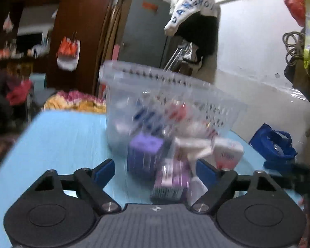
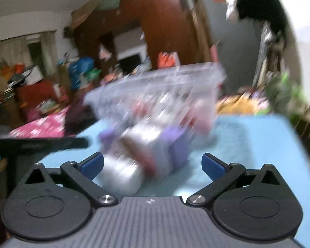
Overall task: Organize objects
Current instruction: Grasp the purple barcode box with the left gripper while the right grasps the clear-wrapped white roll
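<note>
With our left claw [image 1: 156, 168] and right claw [image 2: 153, 165] both spread wide and empty, small boxes [image 1: 143, 155] lie just ahead between the fingers, the clear basket [image 1: 167, 103] beyond on the blue table [image 1: 68, 136], so we should centre on one box before closing.

A lived-in home room, cluttered. Clothes [image 1: 193, 6] hang by a grey door [image 1: 143, 26], a dark wooden wardrobe [image 2: 161, 24] stands behind, and patterned bedding [image 2: 41, 126] lies beside the blue table [image 1: 68, 136].
</note>
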A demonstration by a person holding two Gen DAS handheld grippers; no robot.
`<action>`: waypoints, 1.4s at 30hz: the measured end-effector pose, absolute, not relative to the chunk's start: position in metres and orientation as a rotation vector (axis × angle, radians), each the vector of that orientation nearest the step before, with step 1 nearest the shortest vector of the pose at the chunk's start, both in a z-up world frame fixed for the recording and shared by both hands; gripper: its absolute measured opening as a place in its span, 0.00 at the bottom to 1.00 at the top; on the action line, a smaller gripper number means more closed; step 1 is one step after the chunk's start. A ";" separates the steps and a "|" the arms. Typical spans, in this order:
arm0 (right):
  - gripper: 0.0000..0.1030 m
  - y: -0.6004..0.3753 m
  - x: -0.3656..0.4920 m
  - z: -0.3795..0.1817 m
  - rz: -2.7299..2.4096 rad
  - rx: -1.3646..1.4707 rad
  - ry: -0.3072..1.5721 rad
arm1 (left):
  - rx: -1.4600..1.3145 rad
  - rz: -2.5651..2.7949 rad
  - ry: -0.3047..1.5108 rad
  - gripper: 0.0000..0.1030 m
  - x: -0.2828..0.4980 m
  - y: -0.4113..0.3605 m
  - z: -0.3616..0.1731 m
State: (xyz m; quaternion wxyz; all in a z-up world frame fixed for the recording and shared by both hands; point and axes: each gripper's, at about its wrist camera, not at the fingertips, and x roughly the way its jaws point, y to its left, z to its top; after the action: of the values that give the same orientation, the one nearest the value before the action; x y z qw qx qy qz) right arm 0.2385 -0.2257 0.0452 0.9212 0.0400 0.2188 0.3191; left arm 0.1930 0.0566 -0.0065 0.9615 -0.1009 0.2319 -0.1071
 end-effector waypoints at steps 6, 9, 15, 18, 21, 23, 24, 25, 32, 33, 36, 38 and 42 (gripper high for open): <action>0.99 -0.167 0.237 0.034 0.647 -0.032 0.485 | -0.165 -0.188 0.458 0.84 0.190 0.056 -0.009; 0.91 -0.147 0.247 0.031 0.631 -0.084 0.523 | -0.180 -0.161 0.425 0.84 0.186 0.056 -0.006; 0.77 -0.169 0.235 0.026 0.639 -0.033 0.515 | -0.131 -0.189 0.467 0.84 0.194 0.041 -0.010; 0.77 -0.198 0.214 0.024 0.610 0.018 0.488 | -0.083 -0.192 0.460 0.84 0.195 0.024 -0.009; 0.77 -0.221 0.207 0.023 0.588 0.070 0.476 | -0.032 -0.202 0.528 0.82 0.208 0.008 -0.010; 0.77 -0.227 0.208 0.022 0.578 0.090 0.471 | -0.012 -0.189 0.554 0.63 0.214 0.001 -0.012; 0.77 -0.229 0.208 0.022 0.576 0.098 0.469 | -0.002 -0.175 0.565 0.50 0.216 -0.001 -0.013; 0.77 -0.231 0.209 0.022 0.574 0.107 0.466 | -0.001 -0.171 0.562 0.49 0.215 -0.001 -0.013; 0.77 -0.239 0.206 0.018 0.553 0.134 0.444 | -0.066 -0.146 0.423 0.48 0.174 0.016 -0.007; 0.77 -0.242 0.205 0.017 0.547 0.132 0.442 | -0.078 -0.135 0.405 0.48 0.169 0.020 -0.006; 0.77 -0.248 0.208 0.015 0.526 0.138 0.438 | -0.114 -0.105 0.392 0.48 0.163 0.031 -0.006; 0.77 -0.253 0.209 0.013 0.516 0.149 0.435 | -0.137 -0.106 0.396 0.48 0.162 0.036 -0.008; 0.77 -0.254 0.209 0.014 0.513 0.141 0.426 | -0.141 -0.119 0.382 0.48 0.162 0.037 -0.010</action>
State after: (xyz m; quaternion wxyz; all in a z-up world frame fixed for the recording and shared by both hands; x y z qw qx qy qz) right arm 0.2091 -0.2536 0.0141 0.9425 0.0694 0.2088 0.2516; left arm 0.1619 0.0367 -0.0103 0.9776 -0.0702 0.1896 -0.0588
